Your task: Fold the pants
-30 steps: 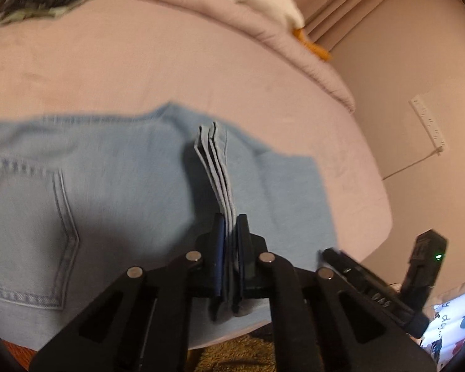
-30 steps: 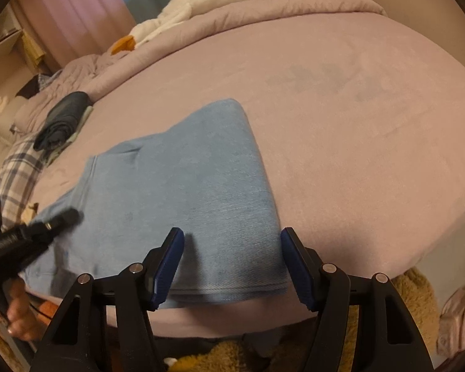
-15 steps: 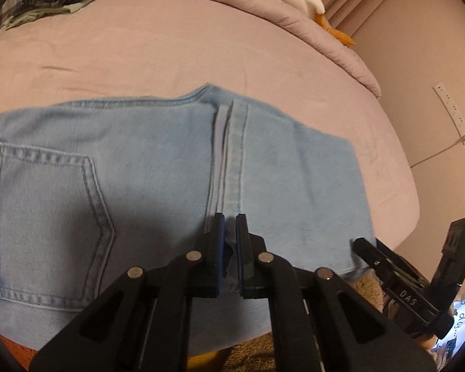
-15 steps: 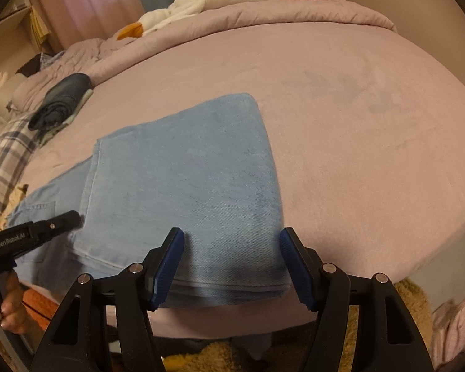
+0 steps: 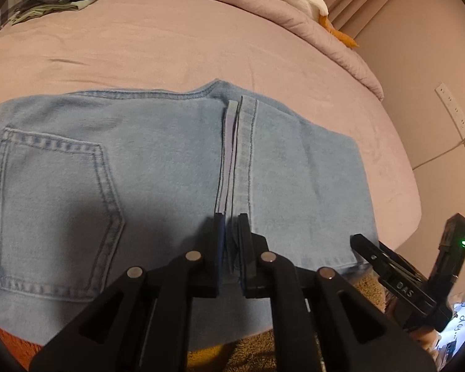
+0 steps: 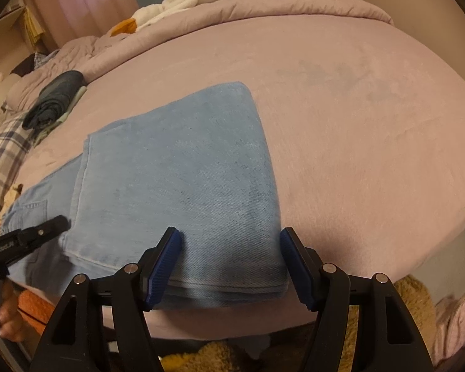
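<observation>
Across the pink bed (image 5: 201,46) folded jeans (image 5: 139,161) lie lengthwise along its near edge, hems pinched by the left hand-held gripper (image 5: 231,248), right hand-held gripper (image 6: 229,266) spread wide.

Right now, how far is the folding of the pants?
Done: the leg ends are folded over the jeans, hems lying near the back pocket. In hand: the left gripper pinches the hem edge; the right gripper is open at the fold. Left: releasing, perhaps another fold.
</observation>
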The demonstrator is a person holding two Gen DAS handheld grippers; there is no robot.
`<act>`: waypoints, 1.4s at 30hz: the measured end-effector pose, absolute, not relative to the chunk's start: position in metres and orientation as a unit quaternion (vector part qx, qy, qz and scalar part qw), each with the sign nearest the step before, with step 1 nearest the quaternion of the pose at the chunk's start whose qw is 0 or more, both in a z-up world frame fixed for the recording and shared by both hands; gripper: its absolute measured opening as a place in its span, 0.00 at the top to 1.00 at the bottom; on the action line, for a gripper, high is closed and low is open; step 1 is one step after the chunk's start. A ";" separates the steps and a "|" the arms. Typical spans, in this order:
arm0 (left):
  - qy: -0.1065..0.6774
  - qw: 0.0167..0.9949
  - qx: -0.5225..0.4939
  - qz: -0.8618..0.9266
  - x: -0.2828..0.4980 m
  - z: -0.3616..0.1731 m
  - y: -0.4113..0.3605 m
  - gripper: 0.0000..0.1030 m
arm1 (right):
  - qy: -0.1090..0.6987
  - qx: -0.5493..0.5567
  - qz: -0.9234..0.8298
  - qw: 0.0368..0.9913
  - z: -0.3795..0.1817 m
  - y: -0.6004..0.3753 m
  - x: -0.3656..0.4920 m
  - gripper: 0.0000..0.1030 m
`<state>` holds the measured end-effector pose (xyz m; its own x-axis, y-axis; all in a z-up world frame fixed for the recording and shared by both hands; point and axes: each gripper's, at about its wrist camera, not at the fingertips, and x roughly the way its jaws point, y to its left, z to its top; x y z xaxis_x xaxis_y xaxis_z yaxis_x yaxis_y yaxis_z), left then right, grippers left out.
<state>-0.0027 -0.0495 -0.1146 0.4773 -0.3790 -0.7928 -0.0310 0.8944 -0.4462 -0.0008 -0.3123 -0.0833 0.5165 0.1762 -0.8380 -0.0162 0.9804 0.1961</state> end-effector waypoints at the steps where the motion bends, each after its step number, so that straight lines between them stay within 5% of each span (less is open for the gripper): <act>1: 0.495 0.838 -0.208 -0.098 -0.006 -0.111 -0.044 0.93 | 0.491 0.081 0.052 0.866 -0.082 -0.312 -0.001 0.35; 5: 0.458 0.857 -0.224 -0.082 -0.020 -0.087 -0.018 0.90 | 0.497 0.066 0.038 0.864 -0.079 -0.306 0.001 0.35; 9: 0.420 0.871 -0.246 -0.066 -0.035 -0.068 0.011 0.68 | 0.482 0.048 0.022 0.875 -0.067 -0.296 -0.002 0.35; 19: 0.378 0.885 -0.271 -0.004 -0.057 -0.052 0.057 0.38 | 0.457 0.002 0.011 0.889 -0.052 -0.278 -0.002 0.29; 25: 0.373 0.881 -0.289 0.033 -0.060 -0.056 0.078 0.28 | 0.431 -0.006 0.010 0.902 -0.032 -0.271 0.000 0.29; 29: 0.362 0.888 -0.278 0.063 -0.063 -0.057 0.087 0.26 | 0.413 -0.012 0.044 0.910 -0.027 -0.257 0.001 0.20; 42: 0.401 0.852 -0.317 0.115 -0.061 -0.091 0.127 0.24 | 0.487 -0.014 0.123 0.865 -0.074 -0.209 0.020 0.20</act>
<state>-0.0607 0.1271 -0.0908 0.6519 -0.0582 -0.7560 -0.4498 0.7729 -0.4474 0.0203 -0.2085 -0.0740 0.4959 0.1984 -0.8454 -0.2265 0.9694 0.0946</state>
